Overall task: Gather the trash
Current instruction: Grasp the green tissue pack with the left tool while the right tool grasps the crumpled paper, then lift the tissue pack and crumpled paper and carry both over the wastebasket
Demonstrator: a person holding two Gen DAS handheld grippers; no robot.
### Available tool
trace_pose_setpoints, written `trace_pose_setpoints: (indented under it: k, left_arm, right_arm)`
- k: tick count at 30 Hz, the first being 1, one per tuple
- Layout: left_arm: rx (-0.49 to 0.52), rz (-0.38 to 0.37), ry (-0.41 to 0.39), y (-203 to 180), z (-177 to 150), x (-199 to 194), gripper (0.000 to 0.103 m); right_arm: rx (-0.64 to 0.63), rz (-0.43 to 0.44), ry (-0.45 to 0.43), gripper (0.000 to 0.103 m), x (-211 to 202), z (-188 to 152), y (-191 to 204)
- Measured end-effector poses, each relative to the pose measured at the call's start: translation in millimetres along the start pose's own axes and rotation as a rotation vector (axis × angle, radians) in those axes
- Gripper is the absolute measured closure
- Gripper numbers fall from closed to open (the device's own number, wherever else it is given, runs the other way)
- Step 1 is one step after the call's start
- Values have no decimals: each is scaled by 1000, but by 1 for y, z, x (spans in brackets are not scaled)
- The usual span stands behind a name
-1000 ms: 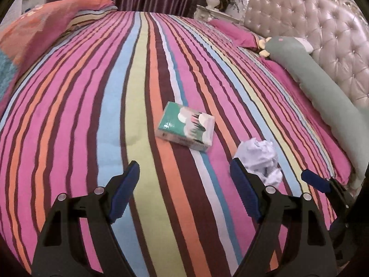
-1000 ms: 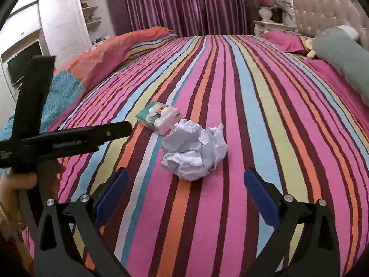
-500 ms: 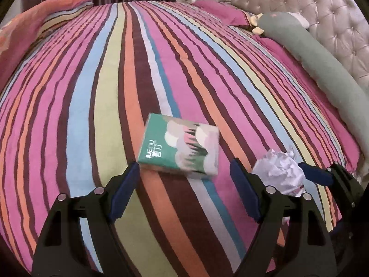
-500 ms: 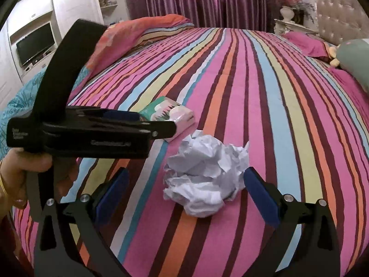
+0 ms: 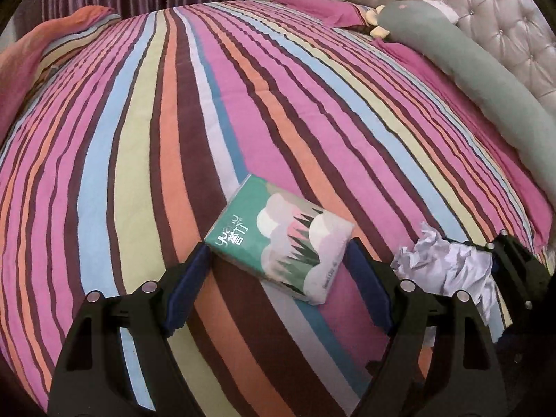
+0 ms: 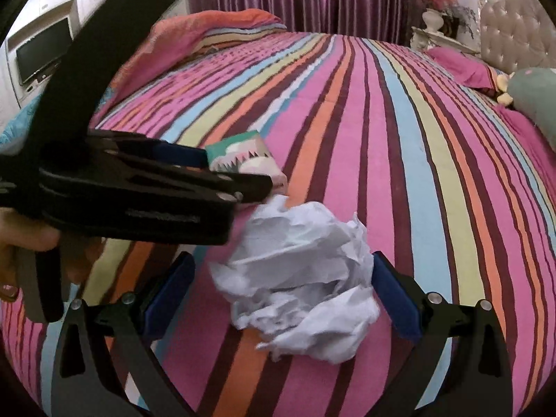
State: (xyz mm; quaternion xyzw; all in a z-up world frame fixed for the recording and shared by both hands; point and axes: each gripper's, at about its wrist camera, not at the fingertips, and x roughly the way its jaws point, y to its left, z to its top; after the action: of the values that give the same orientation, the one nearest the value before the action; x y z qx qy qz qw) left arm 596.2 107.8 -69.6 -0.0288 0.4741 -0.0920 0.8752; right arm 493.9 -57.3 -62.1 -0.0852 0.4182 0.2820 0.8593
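A green tissue pack lies on the striped bedspread. My left gripper is open, its blue pads on either side of the pack's near end. A crumpled white paper ball lies to the right of the pack and also shows in the left wrist view. My right gripper is open, its pads flanking the ball. The left gripper crosses the right wrist view and partly hides the pack.
A long grey-green bolster lies along the tufted headboard at the right. A folded orange-pink quilt sits at the far left. A pink pillow lies at the head. A hand holds the left gripper.
Both grippers have moved forward and down. The pack now sits between the left pads and the paper ball between the right pads. Both stay open.
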Motion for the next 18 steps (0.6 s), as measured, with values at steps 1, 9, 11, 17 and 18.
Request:
trace_pose_setpoints:
  k: [1,9,11,17,18]
  left_arm:
    - [1,-12,-6,0,0,-1,24]
    - [134,-53,21,-5,1,2,24]
    - [164,-64,21,-7,3,3,24]
    - [260,-64,3,-16,8,8,24]
    - [260,-61,3,-16,10,10,24]
  right_arm:
    - [11,3,5,8,1,0,-3]
    - [44,37,19,8,3,-1,-12]
    - [36,42,18,8,2,-3,-9]
    - [20,54,27,8,5,-1,-8]
    - [21,51,29,8,6,0,-8]
